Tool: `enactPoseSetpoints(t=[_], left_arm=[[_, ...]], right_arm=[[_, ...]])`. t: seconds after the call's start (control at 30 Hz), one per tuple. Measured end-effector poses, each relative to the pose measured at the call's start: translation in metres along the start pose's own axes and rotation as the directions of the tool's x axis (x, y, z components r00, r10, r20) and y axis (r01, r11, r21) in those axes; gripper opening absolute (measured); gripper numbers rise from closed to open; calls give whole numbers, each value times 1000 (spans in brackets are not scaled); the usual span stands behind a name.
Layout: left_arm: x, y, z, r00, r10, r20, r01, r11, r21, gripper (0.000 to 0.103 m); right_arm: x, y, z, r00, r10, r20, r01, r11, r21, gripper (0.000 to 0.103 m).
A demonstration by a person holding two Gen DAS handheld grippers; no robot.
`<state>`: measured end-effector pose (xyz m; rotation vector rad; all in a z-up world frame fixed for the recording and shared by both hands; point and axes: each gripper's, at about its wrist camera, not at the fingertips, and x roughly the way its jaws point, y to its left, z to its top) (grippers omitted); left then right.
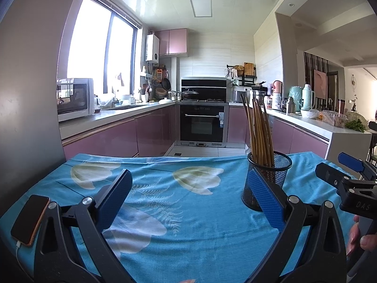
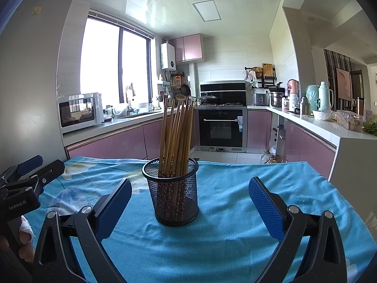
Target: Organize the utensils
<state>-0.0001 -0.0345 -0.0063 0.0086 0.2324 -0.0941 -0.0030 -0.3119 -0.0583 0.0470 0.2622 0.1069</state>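
Nearest the lens in the left wrist view: left gripper (image 1: 190, 195), jaws spread wide, nothing between the blue pads, only the blue floral tablecloth (image 1: 207, 224) under the gap. Its right-side finger (image 1: 264, 198) crosses in front of the black mesh holder (image 1: 275, 174); whether it touches the mesh can't be told from here. A phone (image 1: 29, 219) w/ white cable lies at the cloth's left edge, just beside the left finger base.

Right gripper (image 2: 190, 202) also wide open and holding nothing. The mesh holder (image 2: 174, 195) stands upright on the cloth, centred in the gap betw. the two pads, clear of both. The chopsticks (image 2: 175, 136), a bundle of brown wooden sticks, stand in the holder, fanned a little, tips up; patterned lower ends show thru the mesh.

What each view adds: the left wrist view catches the right gripper from the side (image 1: 339, 172), at the far right edge, w/ fingertips of a hand (image 1: 360, 238) on its handle. It also shows the chopsticks (image 1: 259, 129) leaning slightly left in the holder. The right wrist view shows the left gripper (image 2: 30, 167) at its far left edge, plus a hand (image 2: 23, 238) w/ what looks like a white wrap on one finger. Only the left view shows the phone; only the right view shows the holder whole and unblocked.

Background in both: kitchen w/ pink cabinets, oven, microwave.
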Motion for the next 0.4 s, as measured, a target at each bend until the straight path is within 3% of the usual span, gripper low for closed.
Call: enactPoseSetpoints(t=[0.17,0.27,0.4], left_arm=[[3,-1,0,1000,0,-18,0,1000,3,97],[12,5,-1,998,9,-63,-10,1000,-12,97],[30,18,-4,990,19,-142,-23,1000,-21,97]], right_arm=[[5,-6,-3,999,-12,-30,12,1000,-8,96],[19,-25,-3,992,-61,-107,60,998,-15,96],[59,-73,-8,939,-158,-306,165,986,-4,96]])
